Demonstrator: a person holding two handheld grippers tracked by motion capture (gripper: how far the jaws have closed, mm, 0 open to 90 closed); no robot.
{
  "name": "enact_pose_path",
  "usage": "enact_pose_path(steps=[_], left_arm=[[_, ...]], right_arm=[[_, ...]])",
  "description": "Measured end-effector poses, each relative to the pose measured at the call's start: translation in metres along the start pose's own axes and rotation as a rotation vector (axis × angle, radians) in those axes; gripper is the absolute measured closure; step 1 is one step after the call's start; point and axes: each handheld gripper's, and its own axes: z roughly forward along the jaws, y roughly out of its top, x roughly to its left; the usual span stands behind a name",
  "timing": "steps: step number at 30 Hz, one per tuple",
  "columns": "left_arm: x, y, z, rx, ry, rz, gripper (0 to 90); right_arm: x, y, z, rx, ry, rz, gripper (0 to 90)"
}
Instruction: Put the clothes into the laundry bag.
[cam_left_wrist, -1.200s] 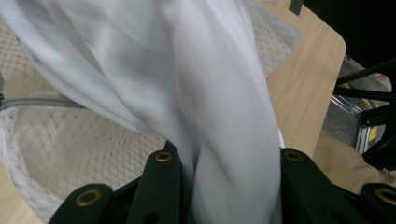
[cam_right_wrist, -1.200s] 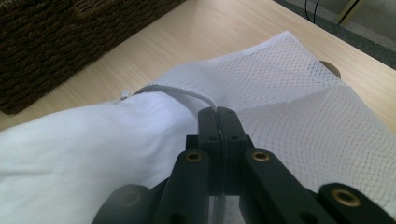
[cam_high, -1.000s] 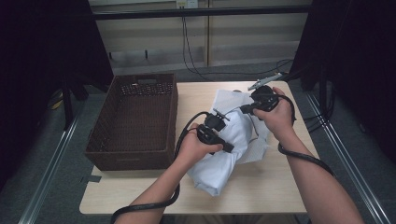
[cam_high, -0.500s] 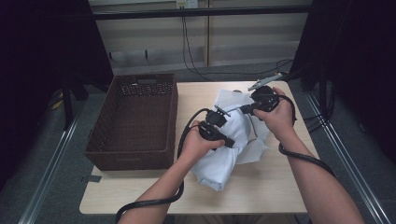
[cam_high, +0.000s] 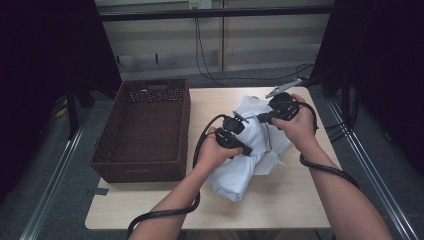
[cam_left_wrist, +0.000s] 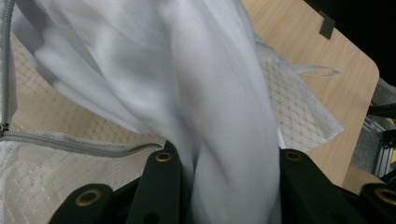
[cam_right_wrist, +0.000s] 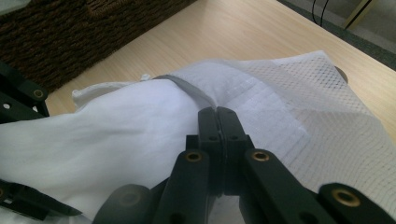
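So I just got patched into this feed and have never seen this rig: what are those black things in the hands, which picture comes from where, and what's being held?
A person holds a handheld two-finger tool in each hand. The high view looks down on the table from above. Each gripper view comes from a camera riding on that tool. On the table lie a brown woven basket and a white mesh laundry bag with a grey zipper. The left gripper is clamped on a bunch of white cloth. The right gripper is pinched shut at the bag's zipper edge; what exactly it pinches I cannot tell.
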Motion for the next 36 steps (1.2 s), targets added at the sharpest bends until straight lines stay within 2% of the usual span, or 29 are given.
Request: enact_pose_path(steps=[13,26,32,36], left_arm=[[0.003,0.003,0.010,-0.005,-0.009,-0.014,71.6],[0.006,0.012,0.015,-0.007,0.007,-0.022,71.4],[0.008,0.015,0.021,-0.001,0.020,-0.009,71.4],[0.009,0.018,0.025,-0.005,0.034,-0.022,71.4]], right_arm=[[0.002,-0.002,0.003,-0.002,0.022,-0.006,90.0],[0.002,-0.003,0.000,-0.008,0.022,-0.012,90.0],[0.001,-0.006,-0.001,-0.005,0.030,-0.011,90.0],[0.000,-0.008,-0.001,-0.006,0.029,-0.009,90.0]])
